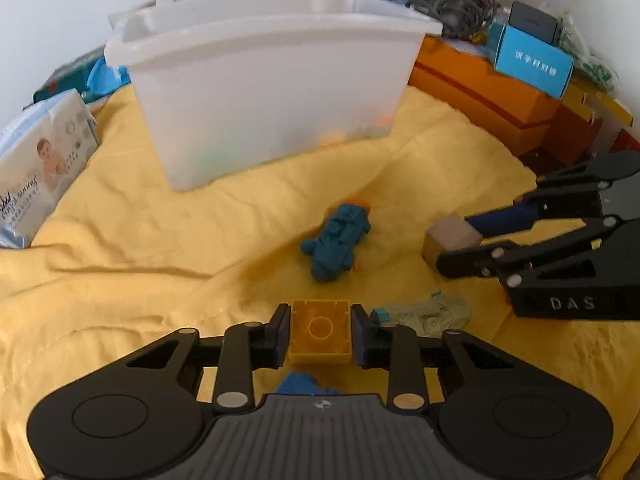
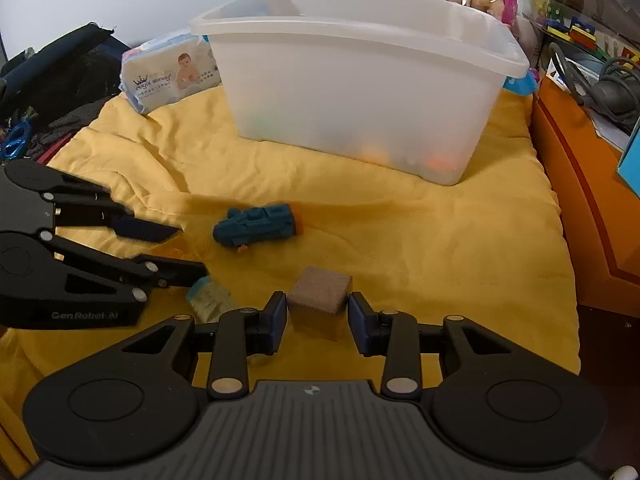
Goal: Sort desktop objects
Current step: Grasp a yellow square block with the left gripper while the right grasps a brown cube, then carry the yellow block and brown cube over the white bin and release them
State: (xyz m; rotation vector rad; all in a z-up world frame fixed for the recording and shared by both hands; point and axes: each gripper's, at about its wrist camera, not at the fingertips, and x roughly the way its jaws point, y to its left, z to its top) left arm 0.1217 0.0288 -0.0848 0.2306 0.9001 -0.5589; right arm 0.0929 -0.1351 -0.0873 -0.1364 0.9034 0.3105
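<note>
My left gripper [image 1: 320,334] is shut on a yellow hollow toy brick [image 1: 320,332], held just above the yellow cloth. My right gripper [image 2: 318,320] is open, its pads on both sides of a wooden cube [image 2: 320,300] with small gaps; the cube rests on the cloth and also shows in the left wrist view [image 1: 450,238]. A teal toy vehicle [image 1: 338,246] lies between the grippers and the white plastic bin [image 1: 272,92], and shows in the right wrist view [image 2: 256,226]. A pale green toy car [image 1: 432,314] lies beside the left gripper's right finger. The bin [image 2: 360,80] holds blurred coloured pieces.
A yellow cloth [image 1: 140,248] covers the surface. A pack of baby wipes [image 1: 36,168] lies left of the bin. Orange boxes [image 1: 480,96] with a blue carton [image 1: 532,60] and cables stand at the right. A small blue object [image 1: 304,386] lies under the left gripper.
</note>
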